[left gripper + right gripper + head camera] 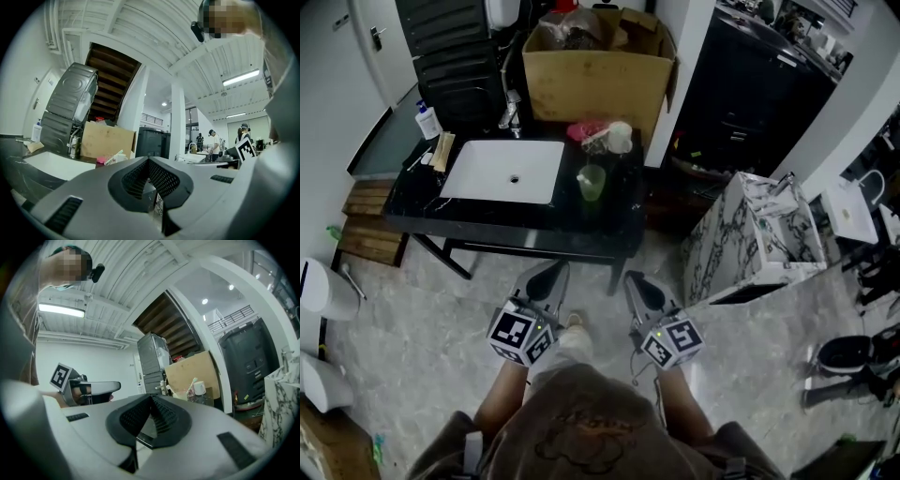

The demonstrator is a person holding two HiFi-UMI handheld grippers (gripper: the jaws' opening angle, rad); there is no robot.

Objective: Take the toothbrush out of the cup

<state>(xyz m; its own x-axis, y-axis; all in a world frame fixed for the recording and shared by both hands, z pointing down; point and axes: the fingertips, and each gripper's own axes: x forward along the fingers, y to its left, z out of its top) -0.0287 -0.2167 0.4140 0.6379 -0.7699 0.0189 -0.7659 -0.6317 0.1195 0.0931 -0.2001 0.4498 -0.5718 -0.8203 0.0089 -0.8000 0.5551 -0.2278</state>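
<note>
A black worktop (534,225) with a white sink (502,172) is seen in a cluttered room, and a cardboard box (595,80) is set at its back. The toothbrush (192,383) is stood in the green cup (592,182) just right of the sink, well ahead of both tools. The left tool (557,270) and right tool (634,279) are closed on nothing, short of the worktop's front edge, above open marble floor (431,323).

Open floor (487,300) leads to the counter (623,225); a cardboard box (595,84) crowds behind the cup (592,183).
</note>
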